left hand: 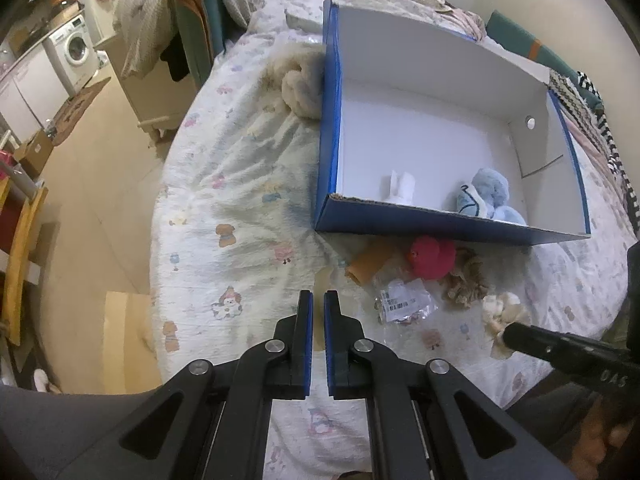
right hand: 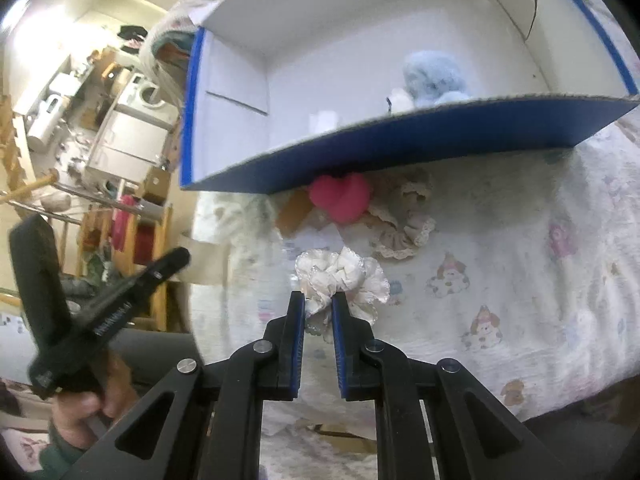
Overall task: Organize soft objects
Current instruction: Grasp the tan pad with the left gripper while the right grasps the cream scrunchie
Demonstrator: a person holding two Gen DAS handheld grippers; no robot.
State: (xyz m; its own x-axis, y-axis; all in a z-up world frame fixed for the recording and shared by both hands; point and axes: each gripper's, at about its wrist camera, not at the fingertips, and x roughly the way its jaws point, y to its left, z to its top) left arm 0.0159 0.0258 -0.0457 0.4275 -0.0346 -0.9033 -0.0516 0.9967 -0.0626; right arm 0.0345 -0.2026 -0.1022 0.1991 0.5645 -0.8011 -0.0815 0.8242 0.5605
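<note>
A blue box with a white inside (left hand: pixel 328 128) (right hand: pixel 400 148) lies on the bed. In it are a light blue plush (left hand: pixel 488 196) (right hand: pixel 434 76) and a small white toy (left hand: pixel 400 188). In front of the box lie a pink plush (left hand: pixel 432 258) (right hand: pixel 340 196), a beige lace scrunchie (left hand: pixel 466 280) (right hand: pixel 404 220) and an orange piece (left hand: pixel 366 266). My right gripper (right hand: pixel 318 300) is shut on a white ruffled scrunchie (right hand: pixel 344 276) (left hand: pixel 502 312). My left gripper (left hand: pixel 318 298) is nearly shut and empty above the bed sheet.
A clear plastic packet with a label (left hand: pixel 404 304) lies near the toys. A cream fluffy item (left hand: pixel 300 88) rests against the box's left wall. The bed edge (left hand: pixel 160 240) drops to the floor on the left. A cabinet (left hand: pixel 160 92) and washing machine (left hand: pixel 76 46) stand beyond.
</note>
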